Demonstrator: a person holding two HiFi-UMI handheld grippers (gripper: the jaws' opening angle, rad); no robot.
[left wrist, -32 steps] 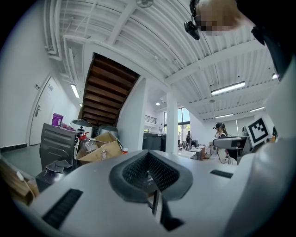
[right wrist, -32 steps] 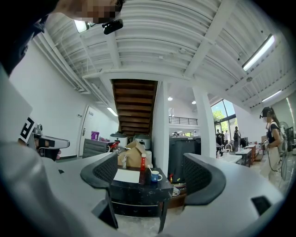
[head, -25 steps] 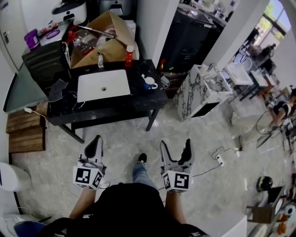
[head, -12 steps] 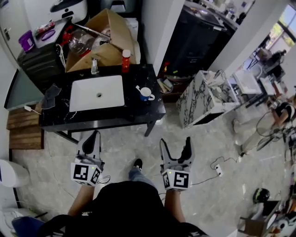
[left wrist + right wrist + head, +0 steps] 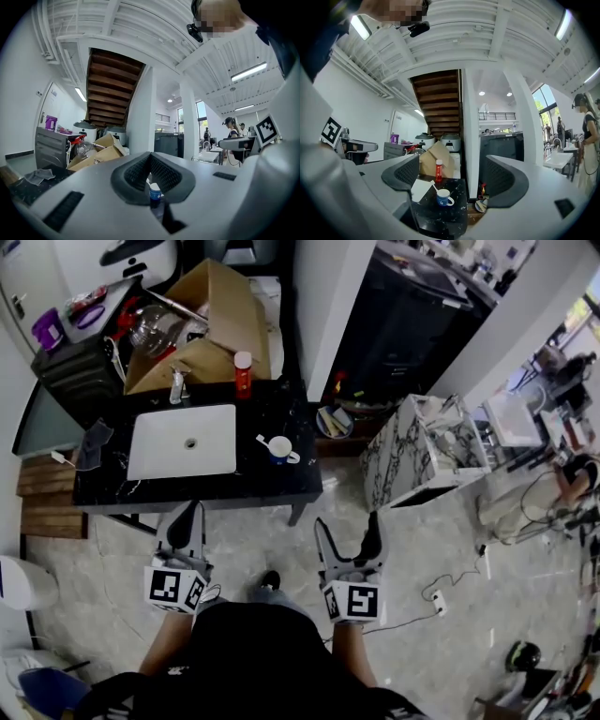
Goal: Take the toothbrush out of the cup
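With the left gripper [image 5: 189, 514] pressed together and empty, the toothbrush [image 5: 264, 440] leans leftward from the blue cup [image 5: 279, 451] on the counter's [image 5: 225, 488] right end, so the right gripper [image 5: 346, 525], spread wide and empty, should pinch the handle above the rim.

You won't find any readable text, number or brand here. The small blue cup [image 5: 443, 198] carries a white mark too small to read, and the red white-capped bottle [image 5: 438, 171] shows no legible print.

Black counter [image 5: 292, 482] — white basin [image 5: 183, 441], blue cup [image 5: 278, 450], red bottle [image 5: 243, 374] on top.
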